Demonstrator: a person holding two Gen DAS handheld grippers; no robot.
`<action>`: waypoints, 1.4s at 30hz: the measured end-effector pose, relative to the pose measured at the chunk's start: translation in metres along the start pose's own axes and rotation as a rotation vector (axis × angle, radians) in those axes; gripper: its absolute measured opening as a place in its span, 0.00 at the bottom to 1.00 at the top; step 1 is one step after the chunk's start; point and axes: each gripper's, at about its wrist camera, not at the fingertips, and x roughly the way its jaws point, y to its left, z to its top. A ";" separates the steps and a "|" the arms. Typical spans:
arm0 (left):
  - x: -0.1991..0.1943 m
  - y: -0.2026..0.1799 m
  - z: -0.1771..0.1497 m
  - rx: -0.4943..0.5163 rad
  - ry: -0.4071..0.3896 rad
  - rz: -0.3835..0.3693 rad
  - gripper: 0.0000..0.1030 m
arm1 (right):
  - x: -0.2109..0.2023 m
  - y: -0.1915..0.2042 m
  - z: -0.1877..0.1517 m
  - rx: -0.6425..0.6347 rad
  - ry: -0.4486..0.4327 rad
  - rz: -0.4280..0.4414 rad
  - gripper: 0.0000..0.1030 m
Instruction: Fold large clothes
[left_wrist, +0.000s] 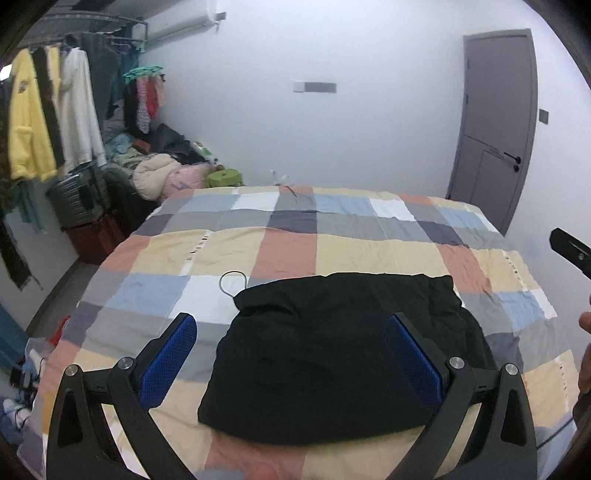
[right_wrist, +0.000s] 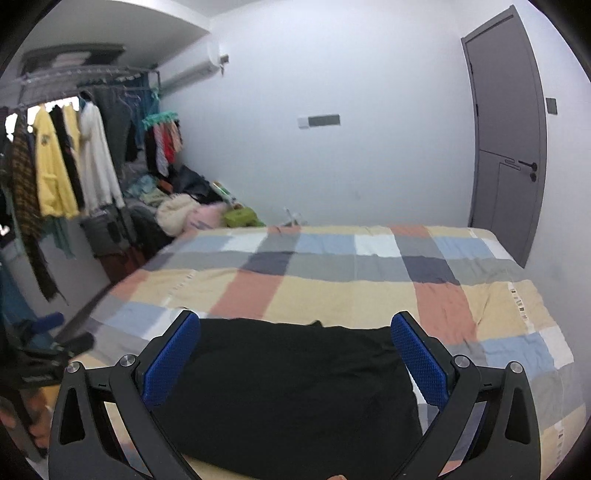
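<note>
Black garment (left_wrist: 332, 354); pastel checked bedcover (left_wrist: 288, 254); blue-padded tongs (left_wrist: 290, 321).

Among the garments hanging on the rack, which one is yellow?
The yellow jacket, hanging at the rack's left end beside the white garment; the others there are white or dark.

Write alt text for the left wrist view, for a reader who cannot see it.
A black garment, folded into a rough bundle, lies on a bed with a checked cover, framed by the open left claw with blue pads, holding nothing. A wire hanger lies beside the garment; a clothes rack and grey door stand behind.
</note>
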 end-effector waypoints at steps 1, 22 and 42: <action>-0.011 -0.001 -0.001 -0.007 0.004 -0.004 1.00 | -0.010 0.004 0.001 -0.009 -0.008 -0.003 1.00; -0.116 -0.042 -0.061 0.026 0.059 0.020 1.00 | -0.099 0.041 -0.068 -0.016 0.032 0.006 1.00; -0.087 -0.057 -0.081 0.076 0.188 0.012 1.00 | -0.093 0.027 -0.104 0.018 0.119 -0.056 1.00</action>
